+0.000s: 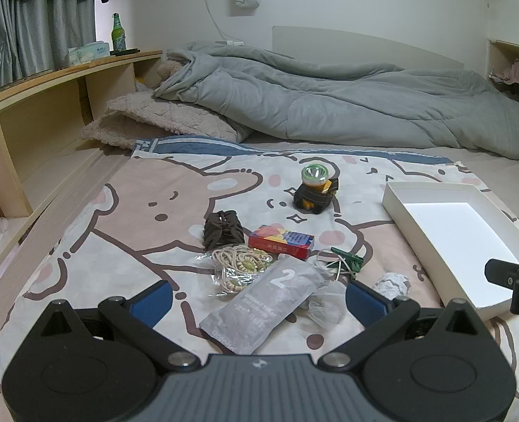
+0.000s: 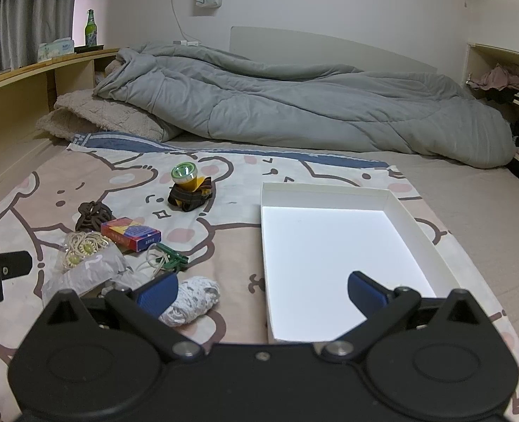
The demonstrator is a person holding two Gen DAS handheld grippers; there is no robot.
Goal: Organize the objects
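Note:
A white open box [image 2: 414, 232] lies on the bear-print sheet, at the right in the left wrist view [image 1: 410, 211]. Left of it lie a yellow headlamp [image 1: 316, 190], a brown hair clip [image 1: 223, 234], a red-and-blue card pack [image 1: 281, 241], a bead necklace in a bag [image 1: 240, 263], a grey sachet [image 1: 266, 299], a green clip [image 1: 347, 258] and a crumpled paper ball [image 2: 191, 302]. My left gripper [image 1: 257, 299] is open, low over the sachet. My right gripper [image 2: 263, 290] is open, its left finger beside the paper ball, its right finger over the box.
A grey duvet [image 1: 330, 102] and a beige blanket [image 1: 154, 119] are piled at the far end of the bed. A wooden shelf [image 1: 48, 84] with a green bottle [image 1: 117, 33] runs along the left. Another shelf [image 2: 505, 81] holds clothes at the right.

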